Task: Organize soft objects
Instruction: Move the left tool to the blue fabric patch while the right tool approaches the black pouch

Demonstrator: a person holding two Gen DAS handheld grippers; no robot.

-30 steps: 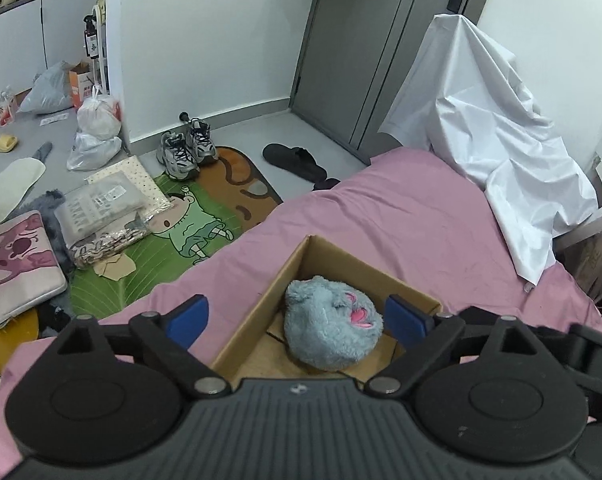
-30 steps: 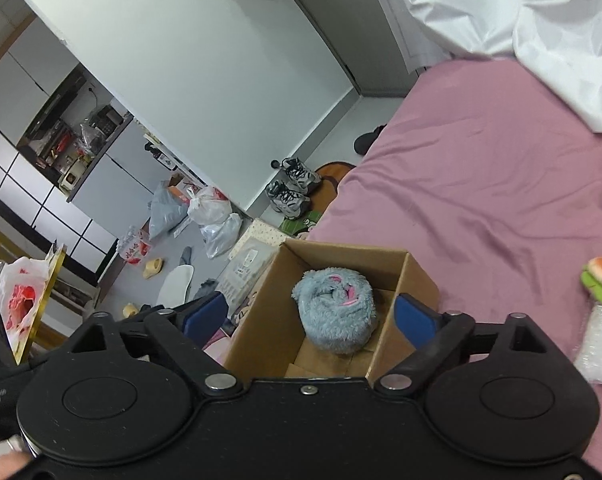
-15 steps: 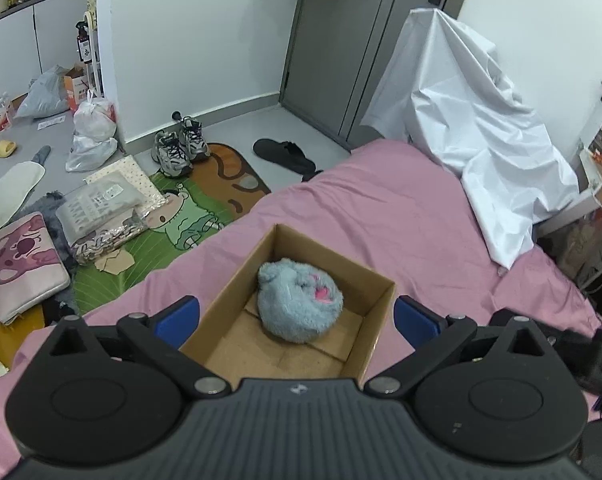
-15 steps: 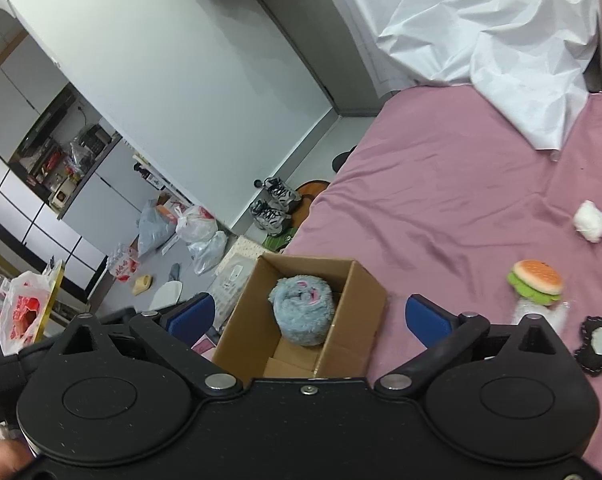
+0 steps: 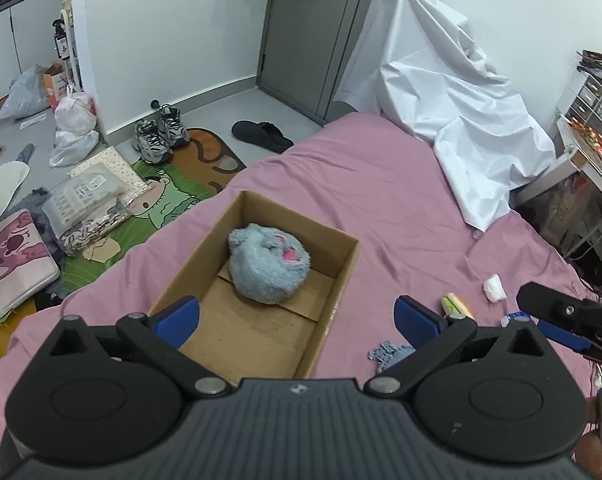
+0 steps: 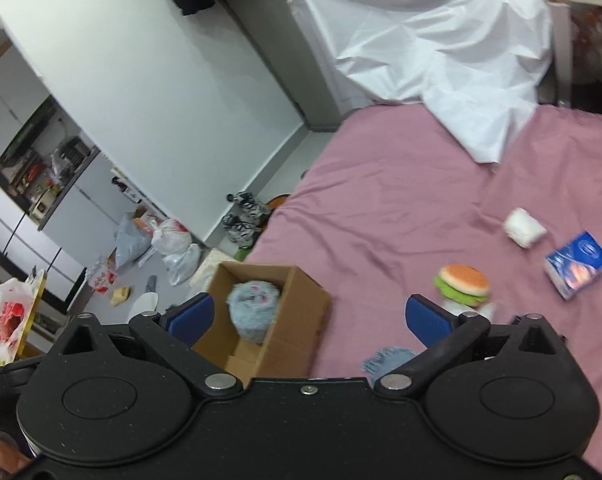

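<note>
A box (image 5: pixel 337 276) sits on the bed (image 5: pixel 381 184), near its left edge, with a plush toy (image 5: pixel 267 266) inside against the far end. To the box's right on the bed lie a toy burger (image 6: pixel 463 285), a cloth scrap (image 6: pixel 385 358) nearer, a small bundle (image 6: pixel 523 227) and a packet (image 6: pixel 577 264) farther right. A sheet (image 5: pixel 441 92) drapes over the bed's far end. Shoes (image 5: pixel 159 134) stand on the floor beyond the left edge.

left gripper (image 5: pixel 297 318): jaws spread wide, have just been opening, nothing between the blue pads, pitched steeply down. right gripper (image 6: pixel 309 318): jaws likewise wide, just been opening, empty, tilted down less steeply; its tip shows at the left view's right edge.
</note>
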